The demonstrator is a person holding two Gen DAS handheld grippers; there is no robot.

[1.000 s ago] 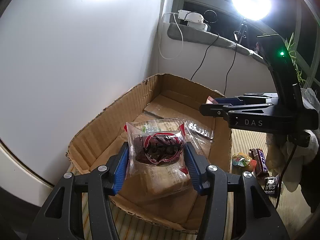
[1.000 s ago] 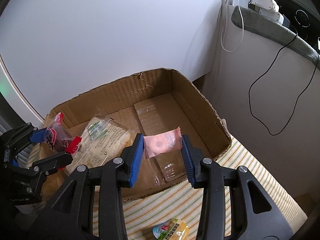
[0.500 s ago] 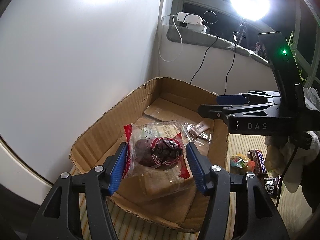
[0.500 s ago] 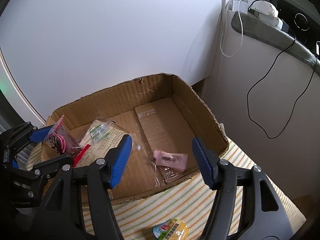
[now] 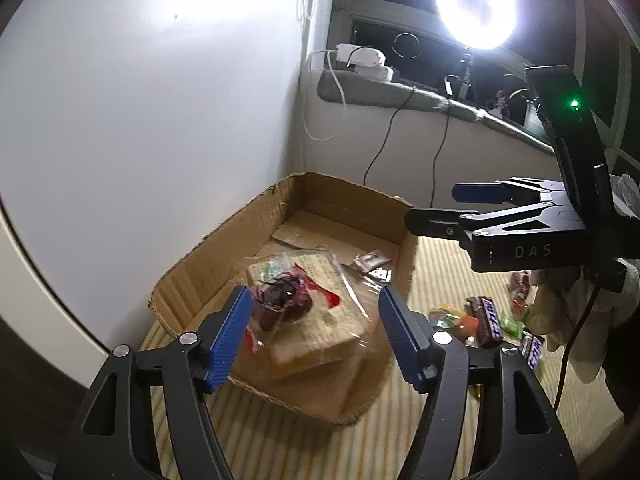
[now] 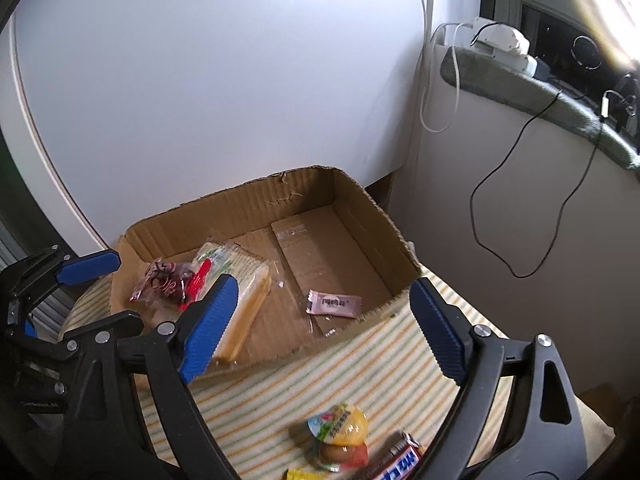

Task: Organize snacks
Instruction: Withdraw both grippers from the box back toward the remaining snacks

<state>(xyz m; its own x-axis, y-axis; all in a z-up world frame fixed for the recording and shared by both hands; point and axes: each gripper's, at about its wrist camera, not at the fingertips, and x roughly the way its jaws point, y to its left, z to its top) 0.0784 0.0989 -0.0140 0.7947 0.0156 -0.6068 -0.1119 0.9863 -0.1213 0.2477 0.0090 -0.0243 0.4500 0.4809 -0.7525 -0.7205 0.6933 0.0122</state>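
Observation:
A cardboard box (image 5: pixel 224 240) (image 6: pixel 372 204) sits on a striped cloth. Inside lie a clear pack of crackers (image 5: pixel 320 320) (image 6: pixel 244 276), a red-and-dark snack bag (image 5: pixel 282 300) (image 6: pixel 168 280) on top of it, and a small pink packet (image 6: pixel 334 304) (image 5: pixel 370 258). My left gripper (image 5: pixel 314 332) is open above the near box edge, with the red bag loose between its blue fingers. My right gripper (image 6: pixel 324 320) is open and empty over the box's front edge, and it also shows in the left wrist view (image 5: pixel 460 204).
Loose snacks lie on the striped cloth outside the box: a yellow jelly cup (image 6: pixel 340 428), chocolate bars (image 5: pixel 488 316) (image 6: pixel 400 460) and small candies (image 5: pixel 452 316). A white wall stands behind the box. A sill with cables and a bright lamp (image 5: pixel 476 8) is at the right.
Both grippers opened and pulled back up from the box. The right one dropped the pink packet onto the box floor; the left one let go of the red bag onto the crackers.

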